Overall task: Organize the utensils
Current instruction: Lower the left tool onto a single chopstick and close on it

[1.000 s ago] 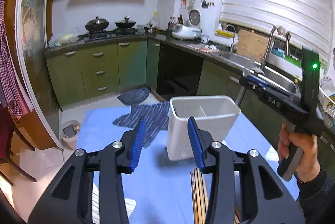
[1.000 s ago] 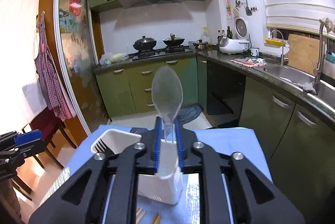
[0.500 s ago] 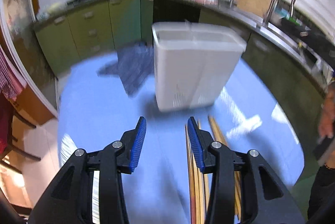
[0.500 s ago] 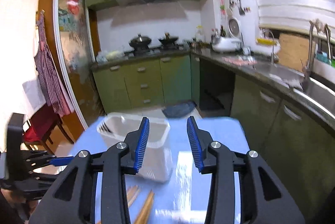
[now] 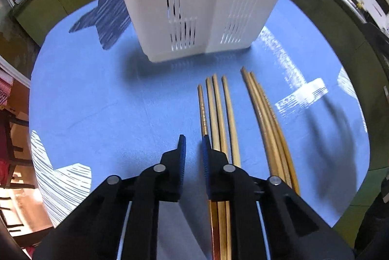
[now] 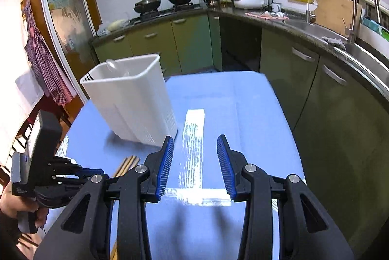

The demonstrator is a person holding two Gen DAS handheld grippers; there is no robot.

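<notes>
Left gripper (image 5: 193, 147): jaws had just been closing, nearly together, nothing between them; lower centre, tips just left of the chopsticks (image 5: 220, 114), probably lining up a narrow pinch.
Right gripper (image 6: 195, 164): jaws apart, empty, above the blue table (image 6: 255, 114).
Holder (image 6: 131, 102): upright, left of centre, clear spoon (image 6: 112, 65) already inside.
Chopsticks: flat, tips toward the holder.
</notes>
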